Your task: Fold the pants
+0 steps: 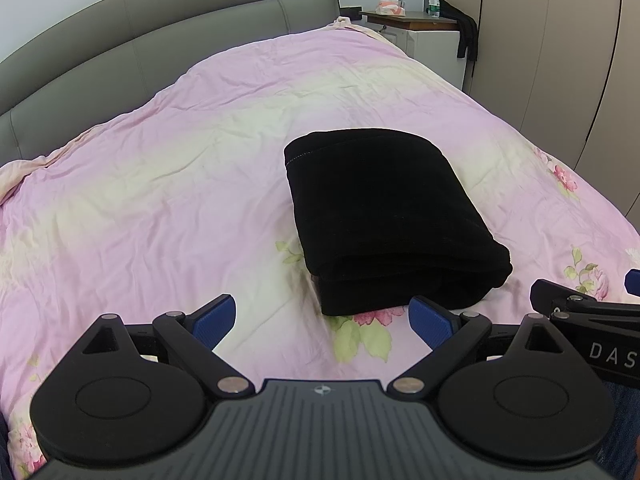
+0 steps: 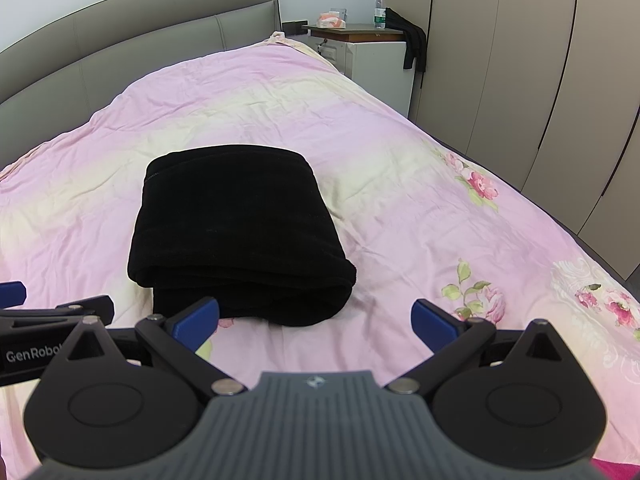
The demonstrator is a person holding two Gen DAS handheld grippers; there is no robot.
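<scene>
Jaws of left gripper (image 1: pixel 322 322) and right gripper (image 2: pixel 316 320) spread wide, empty; black pants (image 1: pixel 384 216) folded into thick rectangular stack.

Black pants (image 1: pixel 384 216), plain and unpatterned. Pink duvet cover (image 1: pixel 160 208) with pale cream-yellow bands and printed pink roses (image 2: pixel 482 186) on green leaves. Grey-olive padded headboard (image 1: pixel 140 28). Beige wardrobe doors (image 2: pixel 500 80). White nightstand (image 2: pixel 380 64) under a brown top. Clear bottle (image 2: pixel 379 10) with a green label. Black garment (image 2: pixel 414 44) draped over the nightstand's side. Black linkages and blue pads (image 1: pixel 214 318) on the left gripper (image 1: pixel 324 318); same black and blue on the right gripper (image 2: pixel 316 322), with white lettering on the casings.
</scene>
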